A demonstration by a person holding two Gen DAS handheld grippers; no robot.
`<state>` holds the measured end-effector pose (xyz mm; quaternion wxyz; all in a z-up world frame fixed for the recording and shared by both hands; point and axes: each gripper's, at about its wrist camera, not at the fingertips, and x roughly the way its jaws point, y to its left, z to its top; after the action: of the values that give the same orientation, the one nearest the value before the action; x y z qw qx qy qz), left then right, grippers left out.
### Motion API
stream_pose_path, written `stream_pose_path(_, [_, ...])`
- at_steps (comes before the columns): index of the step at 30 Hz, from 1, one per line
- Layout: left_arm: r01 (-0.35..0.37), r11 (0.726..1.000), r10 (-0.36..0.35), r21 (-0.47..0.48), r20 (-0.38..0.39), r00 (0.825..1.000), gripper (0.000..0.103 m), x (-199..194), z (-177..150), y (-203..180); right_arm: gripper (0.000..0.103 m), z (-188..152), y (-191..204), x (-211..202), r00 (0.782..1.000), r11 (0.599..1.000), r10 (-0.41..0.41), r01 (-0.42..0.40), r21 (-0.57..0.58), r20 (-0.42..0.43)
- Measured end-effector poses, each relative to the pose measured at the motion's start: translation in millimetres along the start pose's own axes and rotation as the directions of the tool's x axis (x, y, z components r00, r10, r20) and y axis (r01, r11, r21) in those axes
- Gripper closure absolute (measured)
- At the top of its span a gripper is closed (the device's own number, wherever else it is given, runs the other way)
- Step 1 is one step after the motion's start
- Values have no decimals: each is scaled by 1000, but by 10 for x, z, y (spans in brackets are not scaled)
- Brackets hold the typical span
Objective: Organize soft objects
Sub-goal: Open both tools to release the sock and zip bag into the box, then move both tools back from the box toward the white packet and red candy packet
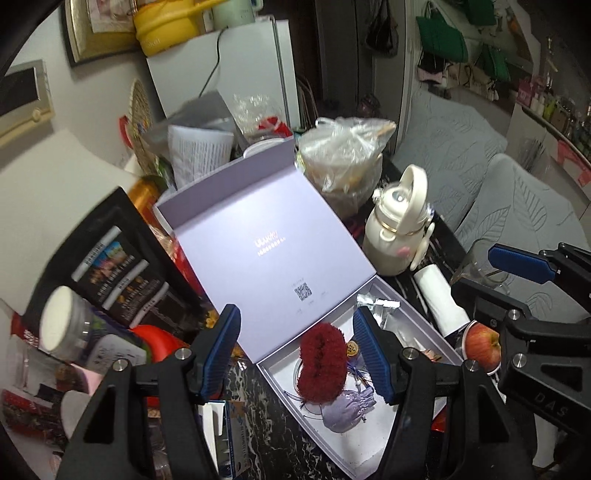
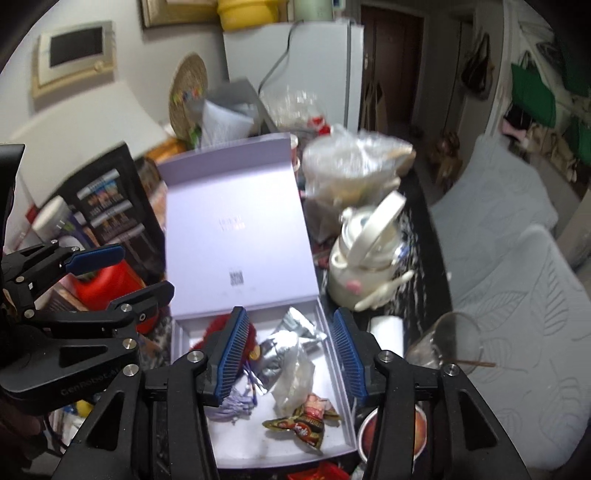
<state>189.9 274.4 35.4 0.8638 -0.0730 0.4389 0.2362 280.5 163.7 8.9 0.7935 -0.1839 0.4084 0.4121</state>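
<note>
Red fluffy scrunchie (image 1: 322, 363) in box (image 1: 369, 443), seemingly below open jaws

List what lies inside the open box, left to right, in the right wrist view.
Red fluffy piece → lilac pouch → silver foil packet → candy wrapper, near the box's right wall.

At my twelve o'clock a white fridge (image 1: 236, 74) stands against the wall, a yellow tub (image 1: 166, 26) on top. Grey leaf-patterned sofa cushions (image 1: 491, 177) run along my three o'clock. At ten o'clock a pale wall holds a framed panel (image 2: 72, 51). A dark door (image 2: 391, 66) sits at one o'clock, green bags (image 1: 441, 38) hanging beyond it
</note>
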Motion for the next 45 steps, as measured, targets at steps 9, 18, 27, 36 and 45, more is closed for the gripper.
stream_pose_path(9, [5, 1000, -6, 15, 81, 997, 40, -698, -165, -106, 46, -79, 148, -724, 993, 1000, -8, 10, -16, 118])
stream_pose_path(18, [40, 998, -45, 41, 109, 993, 28, -1143, -574, -252, 42, -431, 285, -1290, 985, 999, -24, 27, -17, 171])
stream_pose_path(27, [97, 989, -103, 108, 58, 993, 28, -1338, -1098, -526, 41, -1011, 352, -1619, 986, 998, -51, 44, 43, 158])
stream_pose_path(36, [192, 962, -191, 193, -25, 981, 28, -1390, -1646, -923, 41, -1712, 313, -1833, 990, 986, -101, 88, 140, 93])
stream_pose_path(45, [284, 917, -255, 279, -136, 957, 28, -1262, -2018, -1354, 41, -2415, 171, -1953, 986, 957, -167, 162, 241, 1])
